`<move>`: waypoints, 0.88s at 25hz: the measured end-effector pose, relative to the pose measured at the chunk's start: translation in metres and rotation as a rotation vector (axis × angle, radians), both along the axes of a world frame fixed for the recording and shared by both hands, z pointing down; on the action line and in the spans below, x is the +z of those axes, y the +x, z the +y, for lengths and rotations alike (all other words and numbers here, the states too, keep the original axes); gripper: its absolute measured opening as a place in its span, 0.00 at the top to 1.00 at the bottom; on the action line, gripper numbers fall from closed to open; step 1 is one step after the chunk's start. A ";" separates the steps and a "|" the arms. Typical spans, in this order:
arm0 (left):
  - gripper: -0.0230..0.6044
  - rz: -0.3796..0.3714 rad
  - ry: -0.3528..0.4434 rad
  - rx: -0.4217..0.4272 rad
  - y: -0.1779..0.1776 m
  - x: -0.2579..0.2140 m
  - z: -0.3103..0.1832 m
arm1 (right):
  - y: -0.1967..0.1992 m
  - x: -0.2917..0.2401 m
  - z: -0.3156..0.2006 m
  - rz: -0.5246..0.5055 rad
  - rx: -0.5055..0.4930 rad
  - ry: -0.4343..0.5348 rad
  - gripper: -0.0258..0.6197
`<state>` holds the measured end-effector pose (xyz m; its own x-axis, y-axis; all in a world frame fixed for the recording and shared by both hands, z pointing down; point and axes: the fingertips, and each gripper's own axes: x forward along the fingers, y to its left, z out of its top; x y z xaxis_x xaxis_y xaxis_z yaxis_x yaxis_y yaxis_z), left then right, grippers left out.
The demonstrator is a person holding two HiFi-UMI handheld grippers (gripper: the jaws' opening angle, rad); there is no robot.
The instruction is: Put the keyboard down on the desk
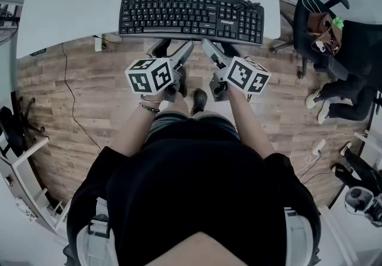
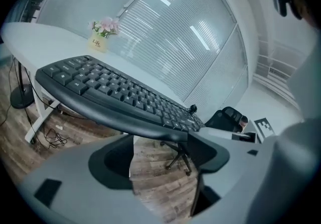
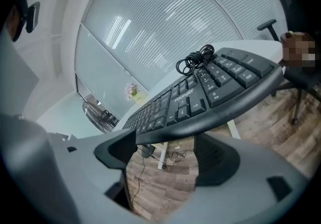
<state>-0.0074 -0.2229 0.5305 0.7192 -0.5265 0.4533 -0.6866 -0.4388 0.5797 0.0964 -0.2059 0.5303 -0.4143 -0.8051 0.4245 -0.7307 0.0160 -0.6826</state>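
The black keyboard (image 1: pixel 191 17) lies flat on the white desk (image 1: pixel 77 2), along its near edge, with its coiled cable (image 1: pixel 245 3) on the right end. My left gripper (image 1: pixel 173 51) and right gripper (image 1: pixel 218 50) sit just below that edge, side by side, both open. In the left gripper view the keyboard (image 2: pixel 115 92) runs across just past the spread jaws of the left gripper (image 2: pixel 158 152), and no pad presses on it. The right gripper view shows the same: the keyboard (image 3: pixel 210 92) lies beyond the open right gripper (image 3: pixel 165 155), with wooden floor showing through the gap.
A black office chair (image 1: pixel 322 26) with a bag stands at the right of the desk. A small flower pot (image 2: pixel 103 34) stands further back on the desk. A cable (image 1: pixel 74 110) trails over the wooden floor at the left. A fan (image 3: pixel 98 115) stands beyond the desk.
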 end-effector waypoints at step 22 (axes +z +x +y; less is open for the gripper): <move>0.43 0.026 0.138 -0.038 -0.001 -0.055 0.037 | 0.000 -0.066 0.032 0.114 -0.014 0.202 0.43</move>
